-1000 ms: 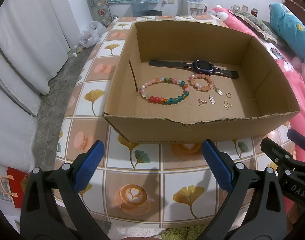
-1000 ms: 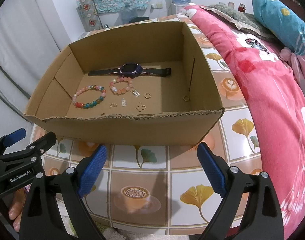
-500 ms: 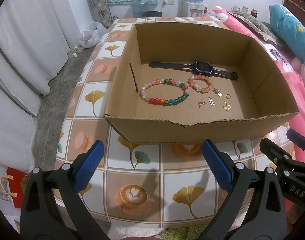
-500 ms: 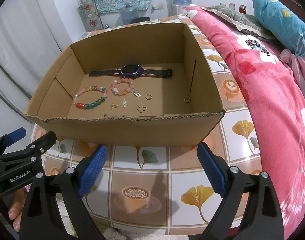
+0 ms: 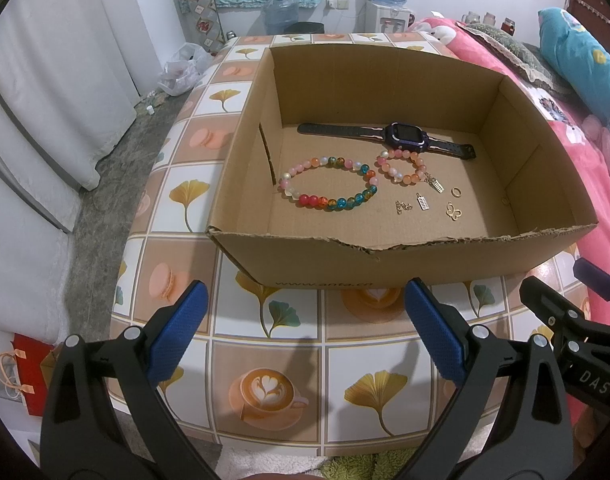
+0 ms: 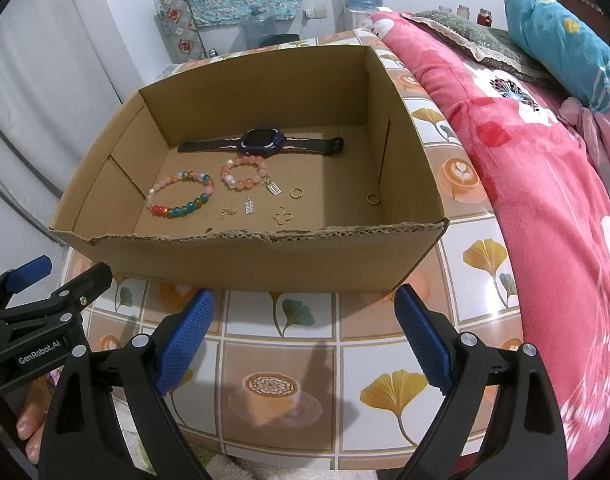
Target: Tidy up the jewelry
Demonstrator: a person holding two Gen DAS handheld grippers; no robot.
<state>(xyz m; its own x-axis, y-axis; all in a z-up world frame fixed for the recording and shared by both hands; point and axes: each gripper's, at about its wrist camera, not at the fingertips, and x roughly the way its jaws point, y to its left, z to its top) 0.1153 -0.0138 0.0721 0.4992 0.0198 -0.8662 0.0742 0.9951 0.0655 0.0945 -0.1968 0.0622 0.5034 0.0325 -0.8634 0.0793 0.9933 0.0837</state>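
Observation:
An open cardboard box [image 5: 385, 264] [image 6: 265, 256] stands on the patterned table. Inside lie a dark wristwatch [image 5: 405, 138] [image 6: 263, 144], a multicoloured bead bracelet [image 5: 329, 184] [image 6: 181, 196], a smaller pink bead bracelet [image 5: 401, 166] [image 6: 243, 172], several small gold charms [image 5: 423, 202] [image 6: 249, 206], a butterfly charm [image 5: 453, 212] [image 6: 283, 214], and gold rings [image 5: 456, 192] [image 6: 296, 193]. My left gripper [image 5: 305, 332] and right gripper [image 6: 303, 340] both hang open and empty in front of the box's near wall.
The table [image 5: 265, 352] carries a tiled cloth with leaf and coffee prints. A bed with a pink blanket [image 6: 545, 200] runs along the right. White curtains [image 5: 45, 80] and grey floor lie left. Water bottles [image 5: 281, 14] stand at the far wall.
Both views have drifted slightly, so the box sits a little farther and lower in frame. The jewelry inside has not moved. Both grippers stay open.

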